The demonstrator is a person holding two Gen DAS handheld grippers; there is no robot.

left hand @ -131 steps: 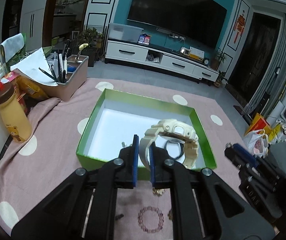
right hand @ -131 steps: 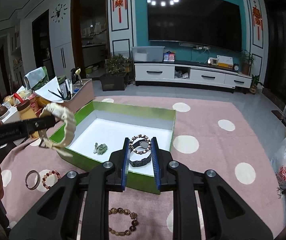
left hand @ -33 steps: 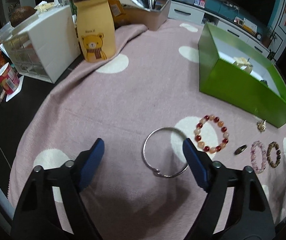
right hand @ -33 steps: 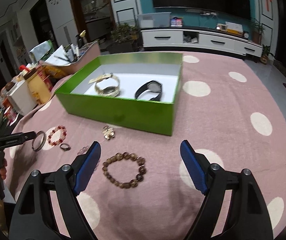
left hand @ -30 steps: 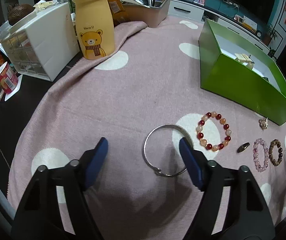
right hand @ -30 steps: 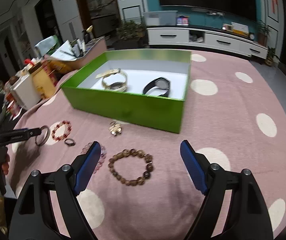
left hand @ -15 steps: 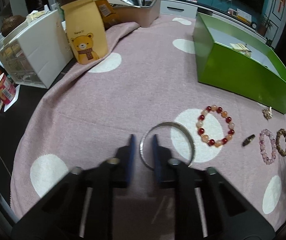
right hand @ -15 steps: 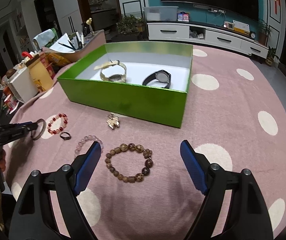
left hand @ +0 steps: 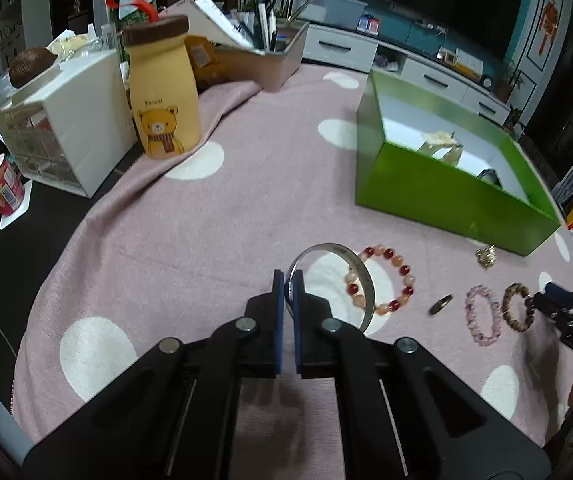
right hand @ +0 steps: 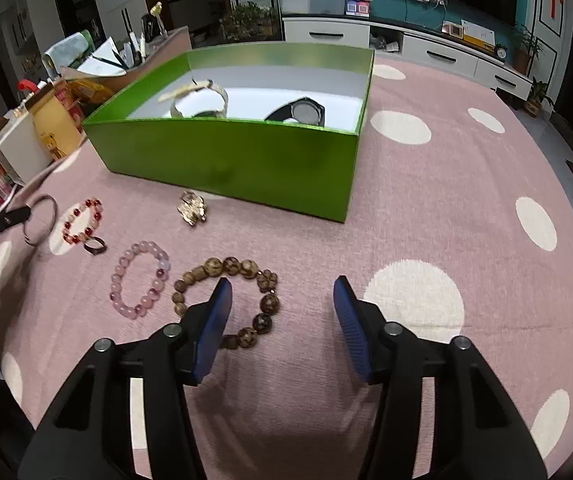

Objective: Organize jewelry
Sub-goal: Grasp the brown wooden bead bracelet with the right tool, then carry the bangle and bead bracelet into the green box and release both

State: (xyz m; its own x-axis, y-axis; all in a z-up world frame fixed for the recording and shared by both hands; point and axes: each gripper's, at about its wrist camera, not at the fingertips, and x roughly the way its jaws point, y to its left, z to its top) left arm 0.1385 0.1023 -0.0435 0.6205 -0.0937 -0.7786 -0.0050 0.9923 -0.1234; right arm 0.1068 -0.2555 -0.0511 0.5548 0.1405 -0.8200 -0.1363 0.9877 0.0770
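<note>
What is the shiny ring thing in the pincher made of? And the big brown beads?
The bangle held by the left gripper looks like polished silver-coloured metal: thin, smooth, reflecting light. The brown bead bracelet looks like wood or seeds, judging by its mottled, matte grain, though I can't be sure.

My left wrist view looks steeply down along my left gripper (left hand: 287,280), close over the pink dotted cloth (left hand: 190,240), with the green box (left hand: 438,196) at 2 o'clock. My right wrist view tilts down along my right gripper (right hand: 282,292), low and near, with the green box (right hand: 230,156) at 12 o'clock. Both views share the box, the silver bangle (left hand: 362,276) (right hand: 40,220), the brown bead bracelet (left hand: 520,312) (right hand: 264,304) and each other's gripper at the edge.
</note>
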